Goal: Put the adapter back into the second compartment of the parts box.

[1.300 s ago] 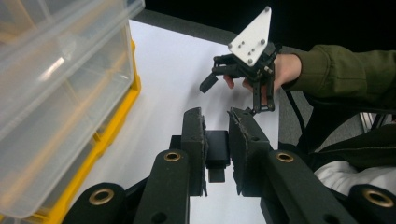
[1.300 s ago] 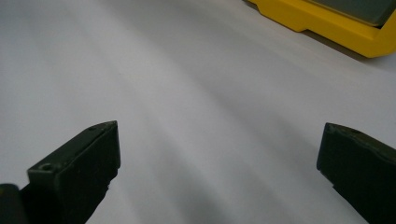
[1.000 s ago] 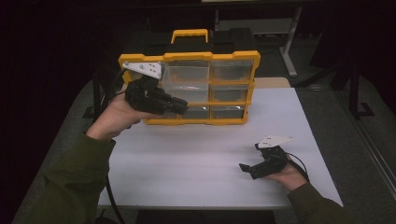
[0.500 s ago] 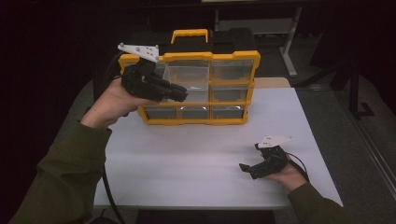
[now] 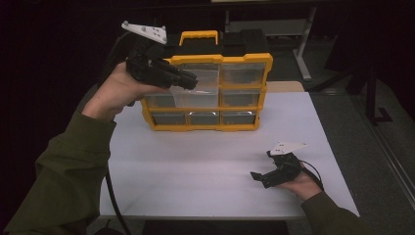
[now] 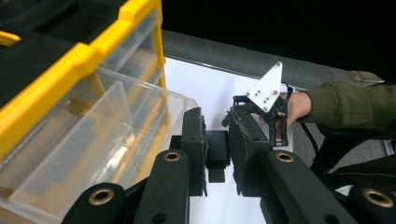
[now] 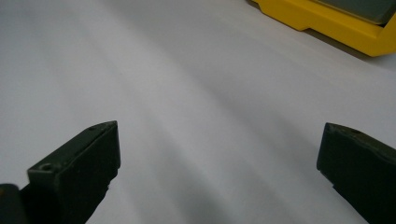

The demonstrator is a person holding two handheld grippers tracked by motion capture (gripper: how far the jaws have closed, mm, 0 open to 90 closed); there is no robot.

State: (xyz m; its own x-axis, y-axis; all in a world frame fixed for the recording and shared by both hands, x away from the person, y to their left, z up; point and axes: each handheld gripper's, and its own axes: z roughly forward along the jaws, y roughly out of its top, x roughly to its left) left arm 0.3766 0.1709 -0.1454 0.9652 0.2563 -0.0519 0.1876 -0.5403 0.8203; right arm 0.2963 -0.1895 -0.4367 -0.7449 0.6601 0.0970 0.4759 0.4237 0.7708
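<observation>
Left hand-held gripper is up in front of the yellow organizer box, level with its top left corner, and its jaws are drawn in to a narrow gap. In the left gripper view the two black pads stand close together with a small dark block showing between them, though whether that block is a part of the tool itself or something pinched is hard to say from this angle. Just to the left of those jaws in that view sits a clear plastic drawer, slid part way out of the box's yellow frame; the inner jaw lies right beside the drawer's front corner, and contact cannot be confirmed. In the high view the drawer juts from the upper left of the box.

The box stands upright at the far side of the white surface, with its handle on top and its clear drawers facing the person.

The right hand-held gripper rests low on the near right part of the surface, well apart from the box. Its jaws are spread wide in the right gripper view, with bare white surface between them.
</observation>
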